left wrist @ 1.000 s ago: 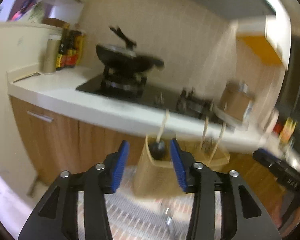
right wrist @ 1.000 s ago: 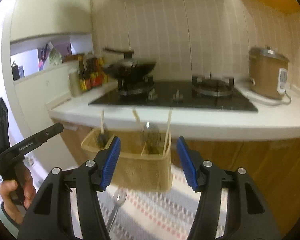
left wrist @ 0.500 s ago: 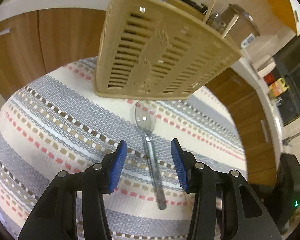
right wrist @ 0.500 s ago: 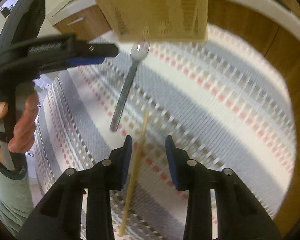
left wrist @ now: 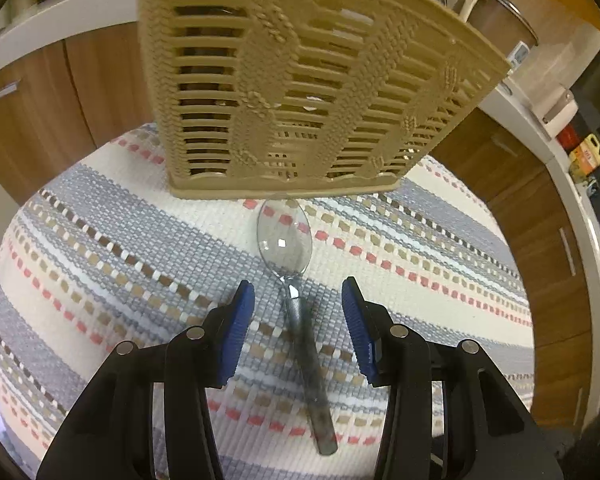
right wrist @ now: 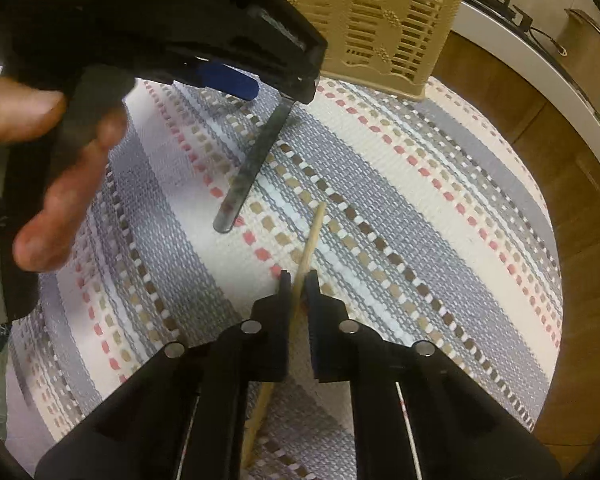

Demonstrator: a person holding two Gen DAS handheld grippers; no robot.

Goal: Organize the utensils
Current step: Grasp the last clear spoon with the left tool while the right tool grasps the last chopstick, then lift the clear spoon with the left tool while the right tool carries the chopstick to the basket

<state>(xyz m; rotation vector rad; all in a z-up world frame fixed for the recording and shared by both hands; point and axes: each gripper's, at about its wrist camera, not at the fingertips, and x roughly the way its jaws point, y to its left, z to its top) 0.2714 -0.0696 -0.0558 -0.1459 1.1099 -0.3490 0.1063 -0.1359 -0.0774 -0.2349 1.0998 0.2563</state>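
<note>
A: Where is the spoon?
B: On the striped mat, just below the basket. The left hand-held gripper is wide apart over its handle.
A: And the right hand-held gripper?
B: Pinched on a chopstick.

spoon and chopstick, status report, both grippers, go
Left gripper open, straddling spoon neck on mat. Right gripper shut on chopstick. Basket right behind spoon bowl; nothing else in the way.
</note>
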